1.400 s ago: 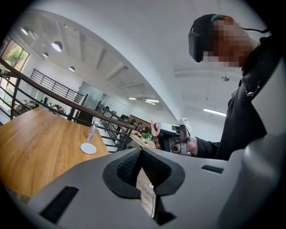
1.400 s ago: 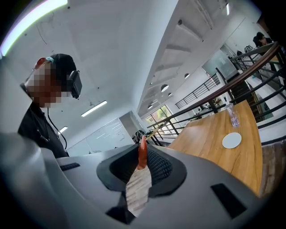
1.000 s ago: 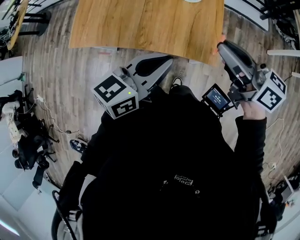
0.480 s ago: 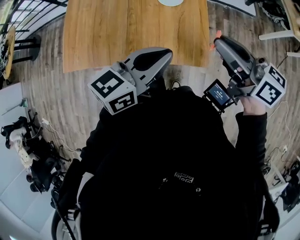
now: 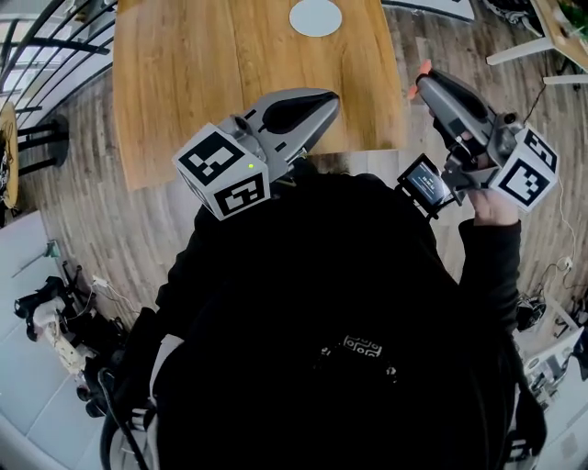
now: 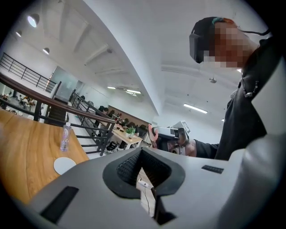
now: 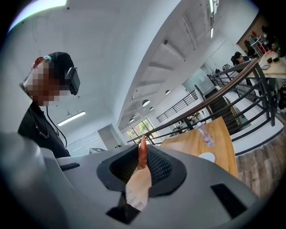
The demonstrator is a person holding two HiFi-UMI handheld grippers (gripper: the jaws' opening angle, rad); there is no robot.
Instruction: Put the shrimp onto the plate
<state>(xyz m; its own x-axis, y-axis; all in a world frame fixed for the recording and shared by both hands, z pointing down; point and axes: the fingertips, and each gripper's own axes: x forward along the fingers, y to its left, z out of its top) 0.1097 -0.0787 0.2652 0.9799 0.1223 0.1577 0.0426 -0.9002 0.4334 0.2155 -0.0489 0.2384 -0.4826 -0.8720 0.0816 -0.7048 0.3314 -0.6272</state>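
My right gripper [image 5: 422, 83] is held up just off the wooden table's [image 5: 230, 73] right front corner, shut on an orange shrimp [image 5: 420, 71]. In the right gripper view the shrimp [image 7: 142, 153] stands upright, pinched between the ribbed pads. The white round plate [image 5: 315, 16] lies empty at the table's far edge, well away from both grippers; it shows small in the right gripper view [image 7: 207, 157] and the left gripper view [image 6: 65, 165]. Over the table's near edge, my left gripper [image 5: 329, 97] is shut with nothing in it.
A clear plastic bottle [image 7: 204, 134] stands on the table beyond the plate. A black railing [image 7: 232, 85] runs along the table's far side. Wood floor surrounds the table, with cables and gear [image 5: 55, 321] at the left.
In the head view the table has slid down and closer, and the whole plate has come into sight at the top. Both grippers keep their pose and the right one still holds the shrimp.
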